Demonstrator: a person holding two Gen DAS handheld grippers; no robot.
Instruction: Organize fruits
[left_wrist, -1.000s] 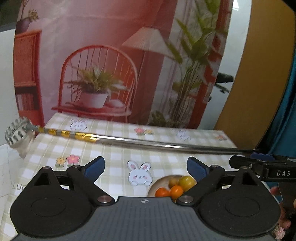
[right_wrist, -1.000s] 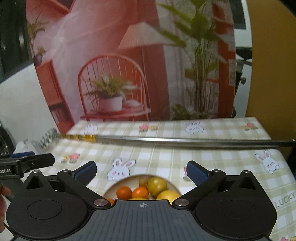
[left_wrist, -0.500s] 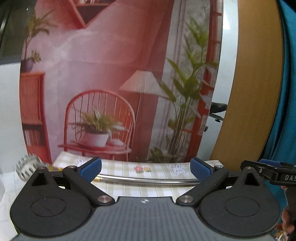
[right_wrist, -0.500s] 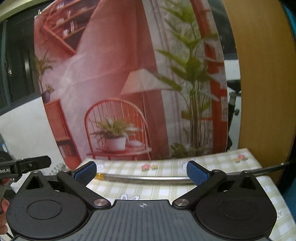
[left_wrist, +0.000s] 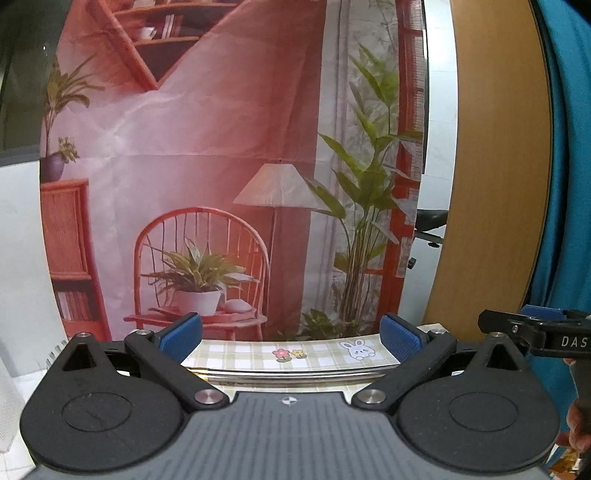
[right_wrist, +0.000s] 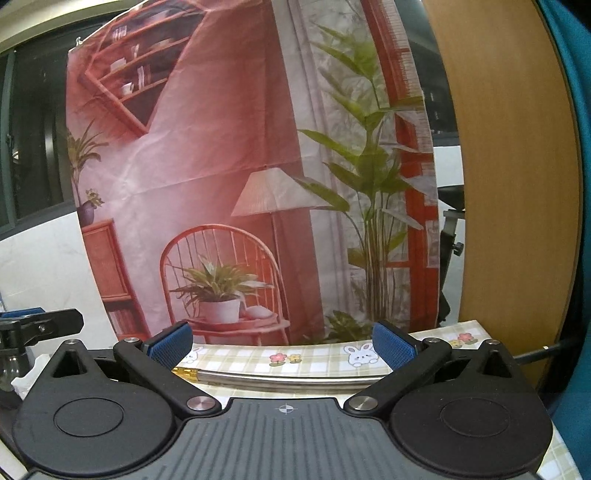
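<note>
My left gripper (left_wrist: 291, 334) stands wide open, its blue pads (left_wrist: 181, 332) far apart with nothing between them. My right gripper (right_wrist: 282, 341) is open the same way and holds nothing. Both are raised and point almost level at the printed backdrop, so only the far strip of the checked tablecloth (left_wrist: 317, 356) (right_wrist: 317, 354) shows beyond the fingertips. No fruit and no plate are in either view now. The right gripper's finger (left_wrist: 532, 330) pokes in at the right edge of the left wrist view; the left gripper's finger (right_wrist: 40, 325) shows at the left edge of the right wrist view.
A long metal rod (right_wrist: 280, 380) (left_wrist: 291, 374) lies across the far part of the table. Behind the table hangs a printed backdrop (left_wrist: 229, 155) with a red chair and plants. A wooden panel (right_wrist: 509, 177) and a teal curtain (left_wrist: 569, 184) stand at the right.
Both grippers rose and tilted up. The plate of oranges and yellow fruit, seen a second ago, has dropped out of both views; less table and more backdrop shows. Both stay open.
</note>
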